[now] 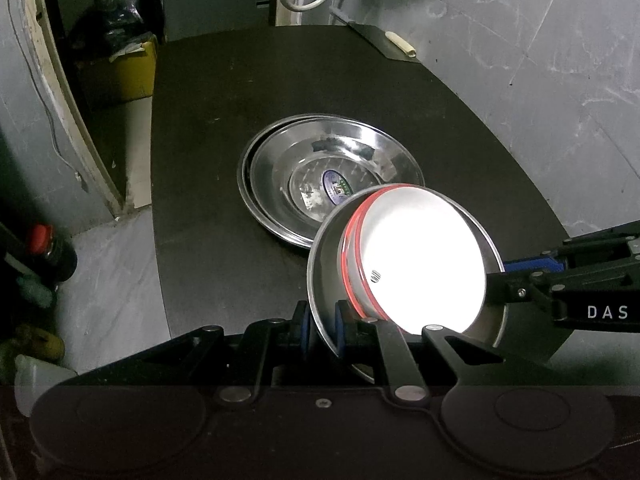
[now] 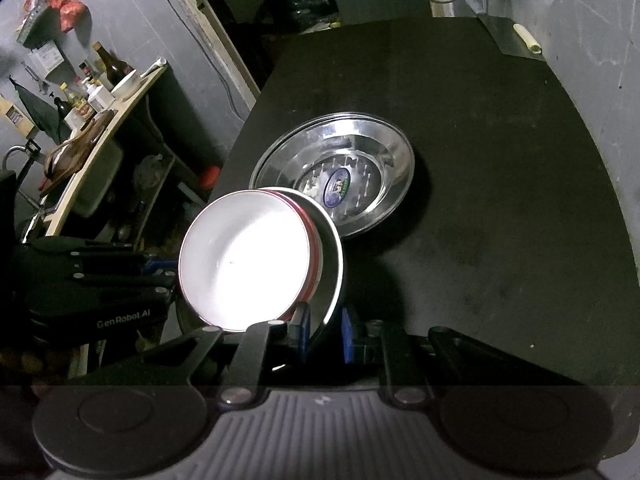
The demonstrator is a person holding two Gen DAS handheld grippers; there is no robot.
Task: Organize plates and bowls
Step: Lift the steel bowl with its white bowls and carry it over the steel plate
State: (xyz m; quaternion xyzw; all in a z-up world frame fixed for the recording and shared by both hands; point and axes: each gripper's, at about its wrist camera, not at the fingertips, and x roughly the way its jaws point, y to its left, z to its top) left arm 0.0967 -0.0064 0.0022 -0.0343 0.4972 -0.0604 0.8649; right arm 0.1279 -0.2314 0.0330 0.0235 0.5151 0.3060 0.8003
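Grey marbled walls and floor surround a dark tabletop [image 1: 224, 128], with a cluttered shelf of bottles [image 2: 92, 92] off to one side in the right wrist view. Near the middle of the tabletop sit stacked steel plates [image 1: 332, 160], the top one shiny with an oval sticker at its centre. Just in front of them, lifted and tilted, is a steel bowl [image 1: 324, 280] with a white, red-rimmed bowl [image 1: 424, 260] nested inside it. The left hand-held gripper [image 1: 322, 328] is clamped on the steel bowl's rim at one side, blue pads either side of the metal edge. The right hand-held gripper [image 2: 324, 330] is likewise closed on the steel rim at the opposite side. The raised bowls overlap the near edge of the plates in both views.
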